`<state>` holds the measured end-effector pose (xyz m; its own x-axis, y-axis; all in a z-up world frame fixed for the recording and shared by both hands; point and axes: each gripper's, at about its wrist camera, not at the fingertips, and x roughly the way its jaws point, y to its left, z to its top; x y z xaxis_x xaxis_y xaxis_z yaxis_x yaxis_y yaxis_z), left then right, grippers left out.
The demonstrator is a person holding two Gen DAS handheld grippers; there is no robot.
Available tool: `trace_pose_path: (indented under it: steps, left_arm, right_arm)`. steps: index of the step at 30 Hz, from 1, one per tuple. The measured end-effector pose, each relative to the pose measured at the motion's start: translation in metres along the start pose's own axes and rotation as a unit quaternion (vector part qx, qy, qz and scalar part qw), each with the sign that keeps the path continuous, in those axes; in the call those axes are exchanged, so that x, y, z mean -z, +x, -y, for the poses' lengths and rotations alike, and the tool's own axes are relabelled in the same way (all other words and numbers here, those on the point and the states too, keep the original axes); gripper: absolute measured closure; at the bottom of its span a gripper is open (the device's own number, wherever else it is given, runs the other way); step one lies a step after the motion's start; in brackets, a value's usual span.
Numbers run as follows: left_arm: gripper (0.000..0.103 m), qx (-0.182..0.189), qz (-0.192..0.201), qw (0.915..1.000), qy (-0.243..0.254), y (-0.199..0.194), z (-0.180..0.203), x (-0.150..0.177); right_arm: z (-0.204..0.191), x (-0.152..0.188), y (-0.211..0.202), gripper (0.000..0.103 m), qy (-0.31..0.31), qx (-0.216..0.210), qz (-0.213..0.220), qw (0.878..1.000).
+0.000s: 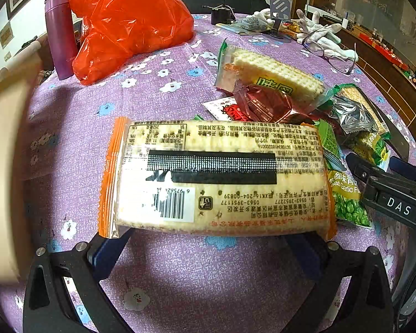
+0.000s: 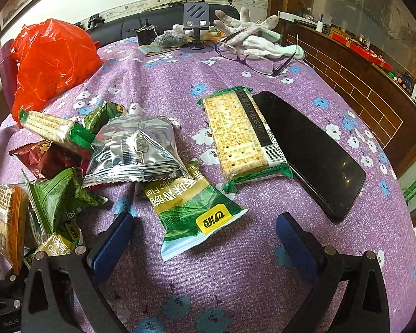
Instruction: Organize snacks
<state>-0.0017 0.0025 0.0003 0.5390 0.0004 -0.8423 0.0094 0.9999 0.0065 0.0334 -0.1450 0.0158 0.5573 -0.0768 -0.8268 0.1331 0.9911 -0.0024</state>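
Both tongs tell the story: the left gripper [image 1: 216, 238] is clamped on a long orange-edged cracker pack [image 1: 216, 177], lifted clear of the purple flowered tablecloth [image 1: 152, 100] with its barcode side up, while the right gripper [image 2: 205, 233] stands wide and empty, its jaws either side of the near end of a green pea packet [image 2: 197, 208] without touching it. By my reading the sorting has barely begun. From the right wrist view, most snacks lie jumbled at nine to ten o'clock: a silver pouch [image 2: 136, 152], a dark red packet [image 2: 47, 158], a wafer pack [image 2: 50, 126] and more green packets [image 2: 55, 199], overlapping one another. A green-edged cracker pack [image 2: 241, 133] lies apart at one o'clock, touching a black phone [image 2: 313, 155]. No sorted row or container is visible; a blurred tan shape at the left edge of the left wrist view may be one, though I cannot tell. Nearly everything remains to be placed.
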Motion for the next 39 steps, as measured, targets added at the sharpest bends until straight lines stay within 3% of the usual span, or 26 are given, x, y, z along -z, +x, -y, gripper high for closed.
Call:
trace_pose_path:
  steps: [39]
  left_arm:
    - [0.0, 0.003, -0.002, 1.0, 0.005, -0.0012, 0.0001, 0.0018]
  right_arm:
    - [0.0006, 0.0, -0.0003, 0.001, 0.001, -0.001, 0.0, 1.0]
